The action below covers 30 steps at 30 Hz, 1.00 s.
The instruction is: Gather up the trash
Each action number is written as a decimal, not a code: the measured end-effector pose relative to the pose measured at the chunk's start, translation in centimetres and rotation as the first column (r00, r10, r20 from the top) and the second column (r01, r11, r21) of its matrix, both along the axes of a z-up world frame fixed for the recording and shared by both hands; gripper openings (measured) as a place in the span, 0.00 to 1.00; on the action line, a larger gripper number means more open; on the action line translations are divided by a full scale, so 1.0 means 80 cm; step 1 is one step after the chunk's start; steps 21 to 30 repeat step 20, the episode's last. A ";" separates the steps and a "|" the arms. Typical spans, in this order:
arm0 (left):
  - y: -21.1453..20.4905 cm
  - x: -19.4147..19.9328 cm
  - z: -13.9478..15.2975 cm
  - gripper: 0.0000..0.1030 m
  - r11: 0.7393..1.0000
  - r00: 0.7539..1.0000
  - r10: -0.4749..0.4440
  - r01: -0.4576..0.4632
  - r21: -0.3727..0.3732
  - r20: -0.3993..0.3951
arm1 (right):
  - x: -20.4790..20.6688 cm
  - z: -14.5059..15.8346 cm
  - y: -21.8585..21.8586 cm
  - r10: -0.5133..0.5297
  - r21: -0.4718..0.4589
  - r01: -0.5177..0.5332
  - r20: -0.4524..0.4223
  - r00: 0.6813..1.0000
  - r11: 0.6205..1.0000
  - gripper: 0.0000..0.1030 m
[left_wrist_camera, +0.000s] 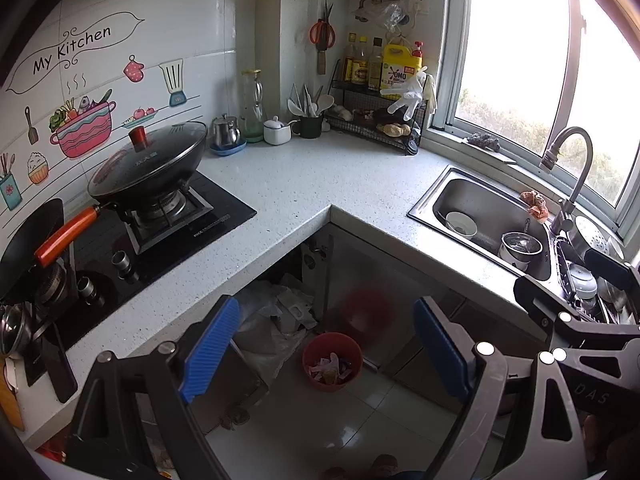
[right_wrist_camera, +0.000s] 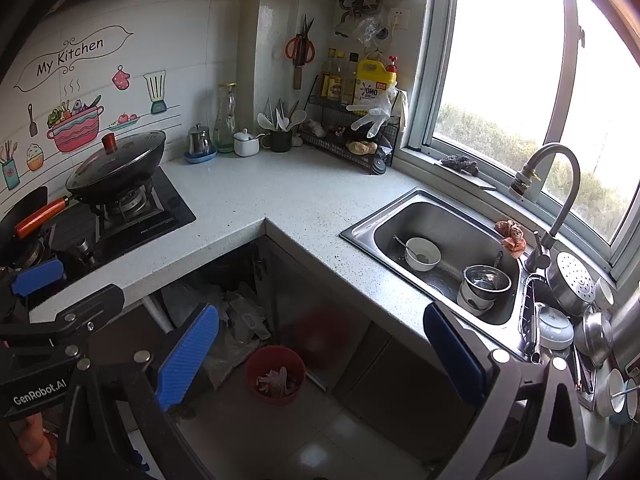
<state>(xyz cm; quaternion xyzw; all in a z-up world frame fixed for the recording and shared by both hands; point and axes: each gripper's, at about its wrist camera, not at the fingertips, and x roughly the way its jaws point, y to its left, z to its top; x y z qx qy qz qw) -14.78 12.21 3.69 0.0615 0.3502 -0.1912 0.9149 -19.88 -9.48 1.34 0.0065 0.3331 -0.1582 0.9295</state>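
A red trash bin with scraps inside stands on the floor tiles in the corner under the L-shaped counter; it also shows in the right wrist view. My left gripper is open and empty, held high above the bin. My right gripper is open and empty too, also above the floor. The right gripper's body shows at the right edge of the left wrist view. The left gripper shows at the left edge of the right wrist view. Crumpled plastic bags lie beside the bin.
A speckled white counter holds a stove with a lidded wok, jars, utensils and a wire rack. A steel sink holds a bowl and pot; a rag sits by the faucet. Dishes crowd the right.
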 end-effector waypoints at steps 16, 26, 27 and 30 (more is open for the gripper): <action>-0.001 0.001 0.000 0.85 1.000 1.000 -0.001 0.001 0.001 -0.002 | 0.000 -0.002 0.004 -0.017 0.007 0.017 -0.001 1.000 1.000 0.99; 0.000 0.002 0.000 0.85 1.000 1.000 0.003 -0.003 0.000 -0.005 | 0.000 -0.002 0.004 -0.017 0.010 0.017 -0.004 1.000 1.000 0.99; 0.000 0.002 0.000 0.85 1.000 1.000 0.003 -0.003 0.000 -0.005 | 0.000 -0.002 0.004 -0.017 0.010 0.017 -0.004 1.000 1.000 0.99; 0.000 0.002 0.000 0.85 1.000 1.000 0.003 -0.003 0.000 -0.005 | 0.000 -0.002 0.004 -0.017 0.010 0.017 -0.004 1.000 1.000 0.99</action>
